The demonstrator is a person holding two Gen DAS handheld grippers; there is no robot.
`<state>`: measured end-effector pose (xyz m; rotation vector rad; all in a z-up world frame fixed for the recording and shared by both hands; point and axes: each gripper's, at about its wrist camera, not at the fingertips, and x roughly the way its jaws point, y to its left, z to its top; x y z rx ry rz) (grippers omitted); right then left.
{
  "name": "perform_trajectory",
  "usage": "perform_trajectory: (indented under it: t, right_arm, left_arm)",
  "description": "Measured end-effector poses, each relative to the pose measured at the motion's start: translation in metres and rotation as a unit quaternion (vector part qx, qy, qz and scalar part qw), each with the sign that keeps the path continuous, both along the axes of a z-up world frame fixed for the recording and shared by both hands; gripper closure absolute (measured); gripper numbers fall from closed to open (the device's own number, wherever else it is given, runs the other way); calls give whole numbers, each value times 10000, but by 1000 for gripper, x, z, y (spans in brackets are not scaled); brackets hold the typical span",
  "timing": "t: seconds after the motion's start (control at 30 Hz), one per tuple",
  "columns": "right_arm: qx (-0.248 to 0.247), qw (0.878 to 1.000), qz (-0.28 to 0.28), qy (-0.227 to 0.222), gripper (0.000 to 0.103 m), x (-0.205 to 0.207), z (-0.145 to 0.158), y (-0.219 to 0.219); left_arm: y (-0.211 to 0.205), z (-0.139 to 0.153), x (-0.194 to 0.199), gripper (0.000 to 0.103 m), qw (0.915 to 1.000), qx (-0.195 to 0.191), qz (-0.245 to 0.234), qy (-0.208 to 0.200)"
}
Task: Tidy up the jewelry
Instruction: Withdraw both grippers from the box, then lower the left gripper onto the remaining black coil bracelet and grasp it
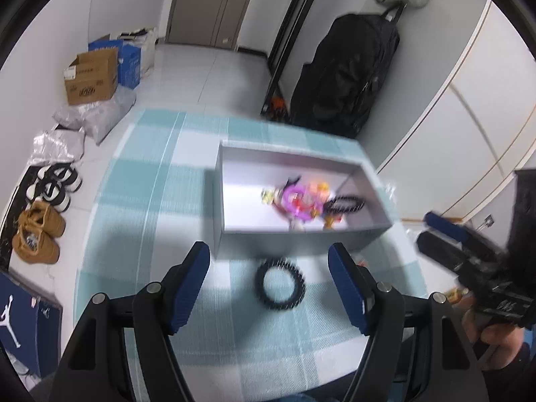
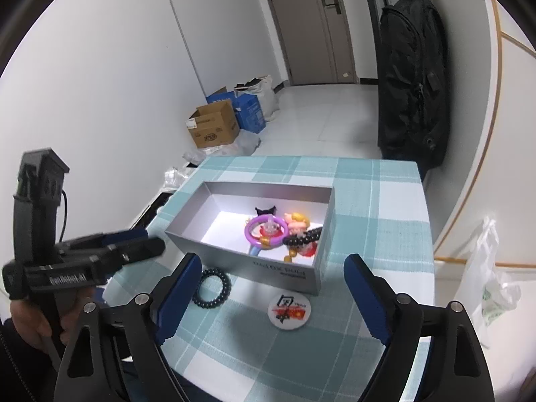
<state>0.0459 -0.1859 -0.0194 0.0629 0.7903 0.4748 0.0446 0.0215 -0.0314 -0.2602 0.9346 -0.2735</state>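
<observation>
A grey open box (image 1: pixel 234 234) (image 2: pixel 234 261) stands on the checked teal tablecloth (image 1: pixel 150 201) (image 2: pixel 375 207). Inside lie a purple ring (image 1: pixel 294 201) (image 2: pixel 266 231), colourful charms (image 2: pixel 296 222) and a black beaded bracelet (image 1: pixel 345 203) (image 2: pixel 303 238). A second black beaded bracelet (image 1: pixel 280 283) (image 2: pixel 211 288) lies on the cloth in front of the box. A round white badge (image 2: pixel 288 311) lies beside it. My left gripper (image 1: pixel 269 284) is open and empty just above the loose bracelet. My right gripper (image 2: pixel 269 298) is open and empty above the badge.
The right gripper shows at the right of the left view (image 1: pixel 469 254), the left gripper at the left of the right view (image 2: pixel 100 254). A black bag (image 1: pixel 345 73) stands beyond the table. Cardboard boxes (image 1: pixel 92 77) and shoes (image 1: pixel 40 234) are on the floor. A plastic bag (image 2: pixel 492 274) hangs at the right.
</observation>
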Motion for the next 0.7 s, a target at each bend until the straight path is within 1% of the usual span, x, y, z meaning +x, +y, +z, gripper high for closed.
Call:
perform_trajectory:
  t: [0.1,0.17,0.2,0.3,0.4,0.47,0.7]
  right_arm:
    - [40,9998,-157,-69,12,-6,-1,-5]
    - [37,9996,-271,-63,11,-9,-3,-9]
    - [36,9995,-316,-31,10,-9,-5,-11]
    - [45,9989,-429,182,10,-10,-13,-17]
    - [48,9979,-579,285,9,-10,-18,-23]
    - [77,9976,-615,305,9,-10,-18,-26]
    - [18,9976,-621,300,8,-10,-18,-26]
  left_arm:
    - [-8,-13,-1,34,9997,75,-68,239]
    - [-17,-21,0,34,9988,276,-179,357]
    - [-22,-25,2,34,9981,414,-202,406]
    - [-27,-35,4,34,9965,546,-255,580]
    - [-36,-47,11,34,9930,837,-276,791]
    - [-43,-45,11,34,9913,1102,-289,664]
    - [-60,-47,8,34,9847,1557,-569,534]
